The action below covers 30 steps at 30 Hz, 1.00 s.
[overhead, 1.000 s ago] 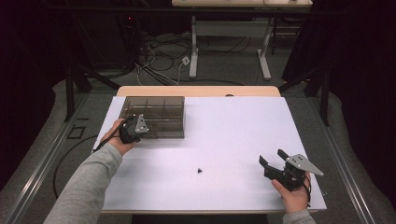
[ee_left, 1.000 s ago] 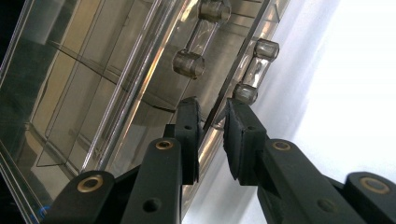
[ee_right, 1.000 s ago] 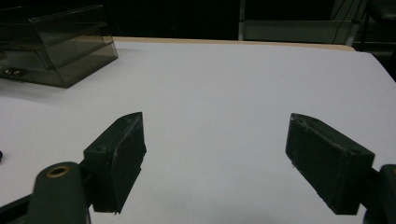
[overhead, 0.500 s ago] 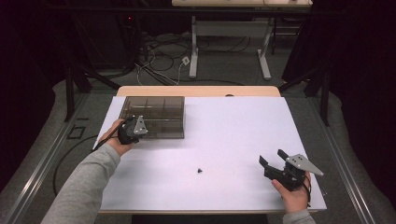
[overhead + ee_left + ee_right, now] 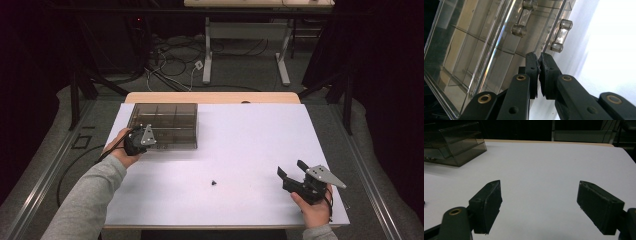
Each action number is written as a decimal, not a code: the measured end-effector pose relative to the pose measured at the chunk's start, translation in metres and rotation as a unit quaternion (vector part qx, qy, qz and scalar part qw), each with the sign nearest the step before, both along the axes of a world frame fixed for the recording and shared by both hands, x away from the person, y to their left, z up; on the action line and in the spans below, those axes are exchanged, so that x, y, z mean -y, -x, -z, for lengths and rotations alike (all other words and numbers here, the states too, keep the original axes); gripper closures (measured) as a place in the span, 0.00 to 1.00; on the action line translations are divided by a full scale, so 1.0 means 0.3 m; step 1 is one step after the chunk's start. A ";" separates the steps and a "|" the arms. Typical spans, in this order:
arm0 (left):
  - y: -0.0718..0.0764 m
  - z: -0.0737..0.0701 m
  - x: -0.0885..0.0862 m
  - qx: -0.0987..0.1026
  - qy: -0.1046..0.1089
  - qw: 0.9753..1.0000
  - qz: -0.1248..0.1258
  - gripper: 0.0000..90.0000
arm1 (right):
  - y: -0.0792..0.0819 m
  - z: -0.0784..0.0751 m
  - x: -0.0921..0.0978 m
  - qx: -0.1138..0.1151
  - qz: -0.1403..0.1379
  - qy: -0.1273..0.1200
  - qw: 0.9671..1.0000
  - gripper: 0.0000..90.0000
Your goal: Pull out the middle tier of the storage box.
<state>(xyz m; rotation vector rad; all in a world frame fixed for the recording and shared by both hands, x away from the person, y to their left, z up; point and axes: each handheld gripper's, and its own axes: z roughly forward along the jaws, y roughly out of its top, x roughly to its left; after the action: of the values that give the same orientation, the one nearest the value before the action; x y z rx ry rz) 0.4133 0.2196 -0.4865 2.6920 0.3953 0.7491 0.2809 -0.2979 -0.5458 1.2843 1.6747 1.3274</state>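
The left hand-held gripper (image 5: 149, 141), jaws pinched together on nothing, sits against the smoky compartment box's (image 5: 165, 120) near wall; the right hand-held gripper (image 5: 292, 172), gaping and empty, waits at lower right.

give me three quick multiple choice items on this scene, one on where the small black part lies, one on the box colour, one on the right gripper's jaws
1. The small black part lies
A. inside the box
B. on the bare white table
C. between the jaws

2. The compartment box is
A. smoky clear
B. solid red
C. white

3. The right gripper is
A. shut on the part
B. shut, nothing in it
C. open

Key: 1 B, it lies alone on the table; 2 A, its dividers show through; 3 C, its jaws stand wide apart.
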 end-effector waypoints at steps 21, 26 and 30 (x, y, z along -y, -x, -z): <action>0.051 -0.004 0.008 -0.010 -0.018 1.000 0.023 0.97 | 0.003 -0.003 0.002 -0.006 -0.002 -0.002 1.000 0.22; 0.062 -0.010 0.001 -0.012 -0.016 1.000 0.024 1.00 | 0.004 -0.003 0.003 -0.007 0.000 -0.003 1.000 0.22; 0.068 0.017 -0.017 -0.017 -0.017 1.000 0.017 1.00 | 0.001 -0.001 0.000 0.000 0.000 -0.001 1.000 0.22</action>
<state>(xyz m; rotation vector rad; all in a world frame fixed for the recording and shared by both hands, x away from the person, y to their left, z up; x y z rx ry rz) 0.3929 0.2246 -0.4915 2.7392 0.3469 0.7061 0.2807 -0.2978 -0.5455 1.2863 1.6724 1.3299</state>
